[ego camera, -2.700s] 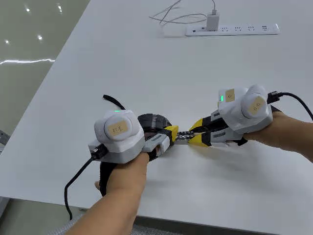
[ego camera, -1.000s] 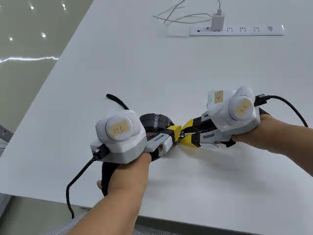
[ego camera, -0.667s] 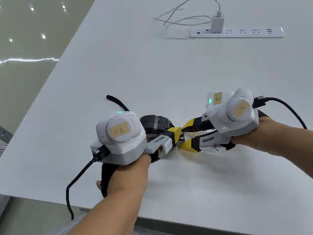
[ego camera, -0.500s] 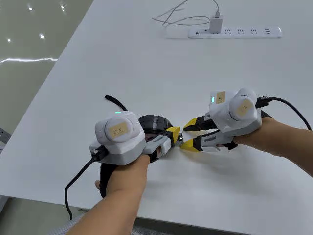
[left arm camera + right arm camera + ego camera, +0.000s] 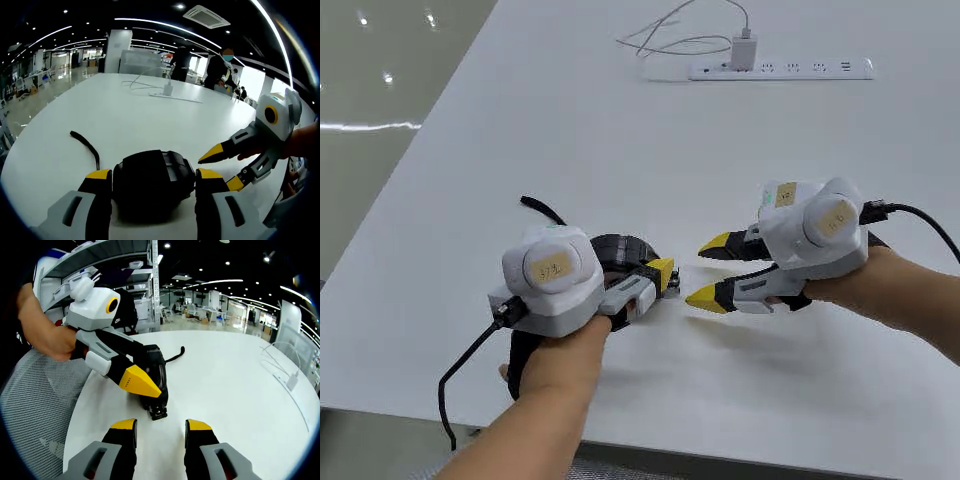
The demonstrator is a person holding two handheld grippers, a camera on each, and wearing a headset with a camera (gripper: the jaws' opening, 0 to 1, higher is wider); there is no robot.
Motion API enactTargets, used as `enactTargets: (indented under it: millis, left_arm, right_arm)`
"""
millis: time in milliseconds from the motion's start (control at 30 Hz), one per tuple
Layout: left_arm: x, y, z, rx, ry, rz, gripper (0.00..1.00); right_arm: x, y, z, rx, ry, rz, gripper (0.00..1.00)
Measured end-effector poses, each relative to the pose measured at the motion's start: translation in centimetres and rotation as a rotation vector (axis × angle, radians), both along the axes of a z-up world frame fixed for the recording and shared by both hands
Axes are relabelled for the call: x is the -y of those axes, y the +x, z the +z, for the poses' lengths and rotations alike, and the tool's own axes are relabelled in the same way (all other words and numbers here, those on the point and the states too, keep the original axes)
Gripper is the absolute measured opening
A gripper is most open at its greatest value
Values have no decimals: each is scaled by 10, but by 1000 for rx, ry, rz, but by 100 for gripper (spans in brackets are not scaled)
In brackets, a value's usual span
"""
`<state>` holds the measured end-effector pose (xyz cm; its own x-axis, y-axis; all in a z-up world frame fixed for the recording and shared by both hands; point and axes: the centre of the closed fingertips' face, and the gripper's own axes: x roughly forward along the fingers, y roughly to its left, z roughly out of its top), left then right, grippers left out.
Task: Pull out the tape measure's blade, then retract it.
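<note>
Left gripper (image 5: pixel 155 175) clasping tape measure (image 5: pixel 150 187), right gripper (image 5: pixel 161 425) agape

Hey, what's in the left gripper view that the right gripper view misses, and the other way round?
Left gripper view, not the right: the right gripper seen from outside, jaws open, and people standing beyond the table. Right gripper view, not the left: the left gripper from outside, clamped on the tape measure, the blade's end hook at the case mouth, and a mesh chair. Both: the black tape measure, its strap lying on the table, and the white charger with its cable.
</note>
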<state>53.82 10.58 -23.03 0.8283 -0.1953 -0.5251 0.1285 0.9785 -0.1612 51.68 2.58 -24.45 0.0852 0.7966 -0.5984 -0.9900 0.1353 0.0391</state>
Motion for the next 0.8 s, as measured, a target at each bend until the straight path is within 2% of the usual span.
enactTargets:
  millis: [233,333,433,500,533,700,800]
  left_arm:
    - [0,-7,-1,-15,-4,-36,75]
    - [-1,-10,2,-5,5,-63,80]
    - [-1,-12,8,10,32,-106,84]
    - [-2,-15,7,-2,63,-138,85]
    - [-2,-18,7,-18,61,-156,85]
    - [-6,-25,10,-27,54,-211,88]
    - [-9,-30,14,-28,51,-224,89]
  right_arm:
    - [10,-3,5,-14,9,-75,42]
    - [15,-4,6,-20,11,-112,46]
    - [22,-8,8,-37,17,-143,47]
    - [28,-10,7,-41,6,-162,49]
    - [31,-11,8,-47,9,-178,50]
    - [43,-17,18,-55,21,-239,56]
    - [51,-21,25,-37,20,-266,60]
